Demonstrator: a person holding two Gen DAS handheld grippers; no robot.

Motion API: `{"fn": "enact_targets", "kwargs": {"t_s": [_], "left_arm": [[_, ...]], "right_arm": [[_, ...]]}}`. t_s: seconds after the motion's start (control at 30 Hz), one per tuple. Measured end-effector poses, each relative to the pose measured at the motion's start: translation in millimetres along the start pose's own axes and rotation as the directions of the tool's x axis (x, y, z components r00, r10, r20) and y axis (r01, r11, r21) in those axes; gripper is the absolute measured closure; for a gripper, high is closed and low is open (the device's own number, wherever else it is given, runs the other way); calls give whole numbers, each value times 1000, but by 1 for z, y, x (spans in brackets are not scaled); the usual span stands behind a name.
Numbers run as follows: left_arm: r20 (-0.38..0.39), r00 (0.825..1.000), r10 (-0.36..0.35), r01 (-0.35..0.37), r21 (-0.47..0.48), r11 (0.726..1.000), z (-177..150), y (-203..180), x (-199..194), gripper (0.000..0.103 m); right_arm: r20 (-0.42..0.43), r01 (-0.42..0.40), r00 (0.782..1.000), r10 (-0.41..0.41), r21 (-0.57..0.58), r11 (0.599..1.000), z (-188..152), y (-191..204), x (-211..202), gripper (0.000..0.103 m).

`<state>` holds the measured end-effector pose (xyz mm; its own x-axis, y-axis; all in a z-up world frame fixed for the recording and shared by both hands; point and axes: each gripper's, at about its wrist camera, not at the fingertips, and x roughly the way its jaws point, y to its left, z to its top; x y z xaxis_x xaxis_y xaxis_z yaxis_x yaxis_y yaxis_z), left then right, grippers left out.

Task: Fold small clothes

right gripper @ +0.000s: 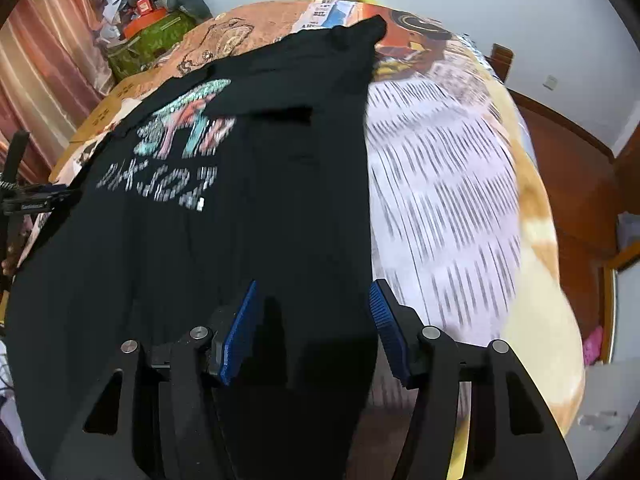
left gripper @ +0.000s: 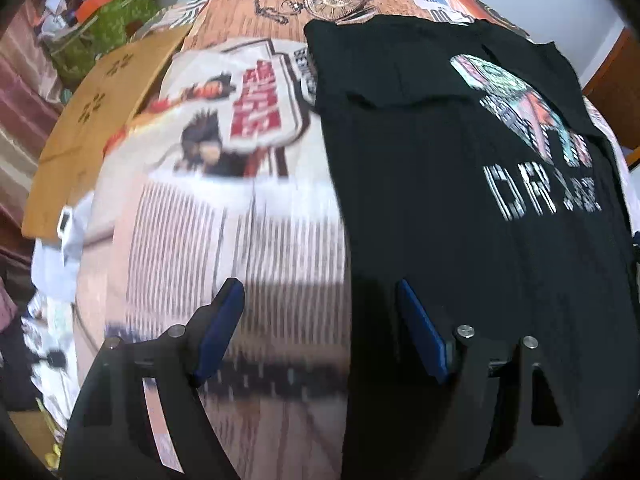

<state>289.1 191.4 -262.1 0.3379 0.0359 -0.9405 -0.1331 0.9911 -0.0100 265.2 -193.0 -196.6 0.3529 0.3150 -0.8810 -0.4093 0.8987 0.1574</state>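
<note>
A black T-shirt [left gripper: 472,208] with a pink and green print and white letters lies flat on a table covered with a printed cloth [left gripper: 224,216]. It also shows in the right wrist view [right gripper: 224,208]. My left gripper [left gripper: 320,300] is open and empty, astride the shirt's left edge near the hem. My right gripper [right gripper: 314,300] is open and empty, astride the shirt's right edge near the hem. Both views are blurred by motion.
A brown cardboard sheet [left gripper: 96,120] lies at the table's far left. A green box with clutter [left gripper: 108,20] stands behind it by a striped curtain [right gripper: 44,64]. A wooden door frame [right gripper: 576,184] is to the right. The other gripper's tip [right gripper: 36,200] shows at left.
</note>
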Motion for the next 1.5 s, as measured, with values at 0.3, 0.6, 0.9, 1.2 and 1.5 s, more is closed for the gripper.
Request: {"fn": "enact_targets", "kwargs": {"t_s": [0.3,0.6,0.9,1.2,1.5], "left_arm": [[6,994,-106,106,-129,986,-48,20,-21,37],[22,992,-126,128,-91,988,-49,-5,-33,101],[200,972,-119,138,-85,987,-2,2,-84,102],[200,980,14,16,-145,989,61,12,-60,96],[133,991,2,17,-142,990,19,28,-57,44]], "right_arm": [[-11,-73,997,75,115,991,-33,-15,-3,47],[15,-103,995,102,74,992,-30,11,5,95],[155,-101,982,105,-29,994,5,28,-26,96],[216,27,976,-26,-2,1000,53,19,-14,93],[168,-5,986,-4,53,999,32,3,-26,61]]}}
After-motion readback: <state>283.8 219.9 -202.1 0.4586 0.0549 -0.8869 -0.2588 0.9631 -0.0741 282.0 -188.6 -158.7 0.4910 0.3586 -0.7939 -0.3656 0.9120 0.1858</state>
